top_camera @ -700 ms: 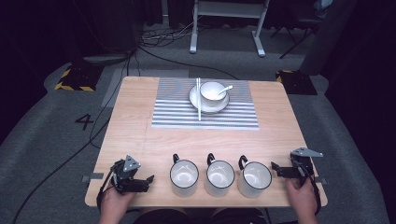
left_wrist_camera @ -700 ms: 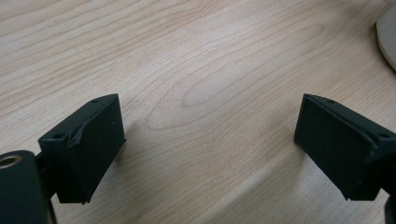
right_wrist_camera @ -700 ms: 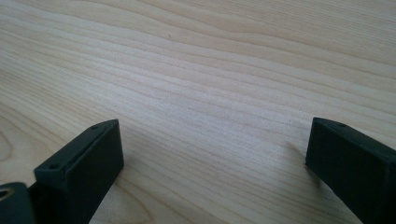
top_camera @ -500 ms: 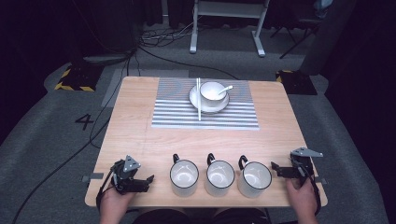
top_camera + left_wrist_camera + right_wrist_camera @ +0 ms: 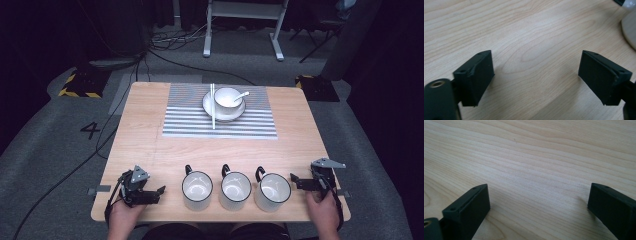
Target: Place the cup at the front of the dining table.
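Resting on the tabletop (image 5: 150, 135), the left tool (image 5: 159, 189) and right tool (image 5: 294, 178) both have jaws spread, empty. Three mugs (image 5: 235, 190) stand between them; probably ceramic, rigid, slippery and breakable, best pinched at rim or handle.

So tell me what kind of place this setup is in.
Probably a lab or recording studio, not a home: the wooden table stands on grey carpet among loose floor cables, with hazard-striped tape and a floor number marking beside it.
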A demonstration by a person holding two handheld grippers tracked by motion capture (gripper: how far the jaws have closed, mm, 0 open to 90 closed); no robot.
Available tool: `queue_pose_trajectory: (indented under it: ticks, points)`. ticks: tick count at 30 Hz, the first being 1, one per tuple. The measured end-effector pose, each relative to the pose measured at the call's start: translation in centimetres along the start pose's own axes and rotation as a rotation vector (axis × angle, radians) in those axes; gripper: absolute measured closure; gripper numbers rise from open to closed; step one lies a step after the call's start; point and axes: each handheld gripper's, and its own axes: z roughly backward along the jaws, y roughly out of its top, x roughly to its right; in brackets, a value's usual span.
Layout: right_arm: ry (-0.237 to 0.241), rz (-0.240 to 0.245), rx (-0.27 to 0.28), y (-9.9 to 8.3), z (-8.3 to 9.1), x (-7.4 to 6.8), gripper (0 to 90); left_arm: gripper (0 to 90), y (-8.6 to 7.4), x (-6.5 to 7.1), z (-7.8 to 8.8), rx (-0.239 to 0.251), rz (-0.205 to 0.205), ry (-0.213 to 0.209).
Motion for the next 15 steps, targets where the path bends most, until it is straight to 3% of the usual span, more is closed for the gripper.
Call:
queue_pose_trajectory:
  ticks: [4,6,7,8,9,11,15]
  points:
    - [0.002,0.001,-0.002,0.0,0.0,0.0,4.3,12.7,0.3,0.4,0.4,0.038,-0.009,-0.010]
    - [0.001,0.001,-0.002,0.0,0.0,0.0,4.3,12.7,0.7,0.9,1.2,0.089,-0.027,-0.022]
    - [0.001,0.001,-0.002,0.0,0.0,0.0,4.3,12.7,0.7,0.9,1.2,0.089,-0.027,-0.022]
    - [0.001,0.001,-0.002,0.0,0.0,0.0,4.3,12.7,0.9,1.2,1.8,0.131,-0.044,-0.026]
    - [0.002,0.001,-0.001,0.0,0.0,0.0,4.3,12.7,0.9,1.2,1.8,0.131,-0.044,-0.026]
    - [0.001,0.001,-0.002,0.0,0.0,0.0,4.3,12.8,1.2,1.6,2.7,0.189,-0.052,-0.037]
    - [0.000,-0.001,0.001,0.0,0.0,0.0,4.3,13.4,1.6,2.0,3.7,0.248,-0.046,-0.059]
